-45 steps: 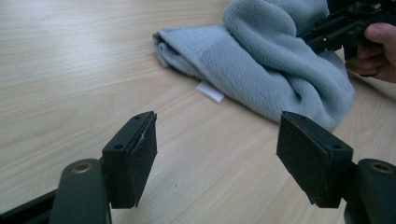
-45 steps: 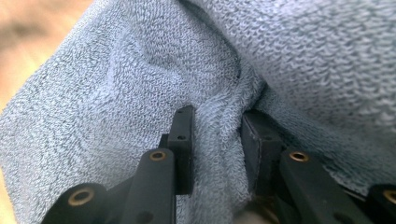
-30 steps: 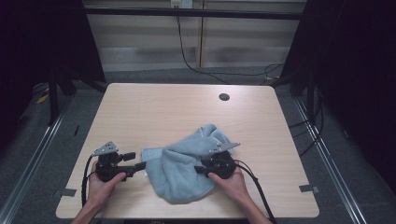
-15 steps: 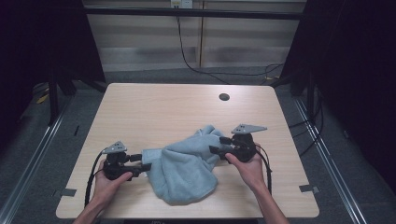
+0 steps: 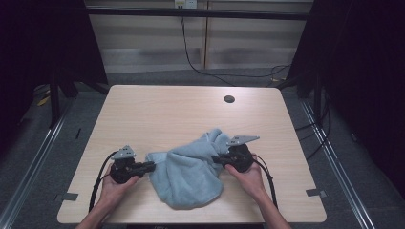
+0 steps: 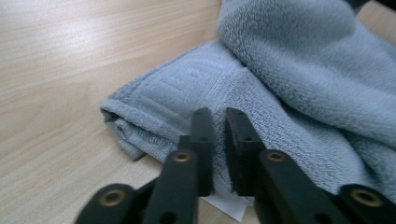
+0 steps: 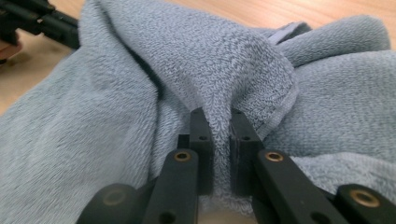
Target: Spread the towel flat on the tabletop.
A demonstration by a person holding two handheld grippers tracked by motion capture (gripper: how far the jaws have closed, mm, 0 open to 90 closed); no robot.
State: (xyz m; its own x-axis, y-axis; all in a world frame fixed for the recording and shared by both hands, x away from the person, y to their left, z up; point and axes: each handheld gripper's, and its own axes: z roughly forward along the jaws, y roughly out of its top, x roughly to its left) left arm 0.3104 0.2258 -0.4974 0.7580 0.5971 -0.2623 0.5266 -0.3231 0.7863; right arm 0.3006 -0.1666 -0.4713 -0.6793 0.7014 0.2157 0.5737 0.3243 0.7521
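One pale blue-grey terry towel (image 5: 188, 171) lies crumpled on the wooden tabletop (image 5: 167, 114) near its front edge. Two tongs flank it: left tongs (image 6: 219, 149) nearly closed, empty; right tongs (image 7: 219, 140) pinch a raised fold.

The crumpled blue towel (image 5: 191, 169) fills the lower middle of the table (image 5: 162, 114), wedged between both grippers. The upper half lies bare apart from a small dark hole (image 5: 229, 99) at upper right.

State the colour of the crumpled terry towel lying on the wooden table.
The crumpled terry towel is pale blue-grey all over; the right gripper view shows it best.
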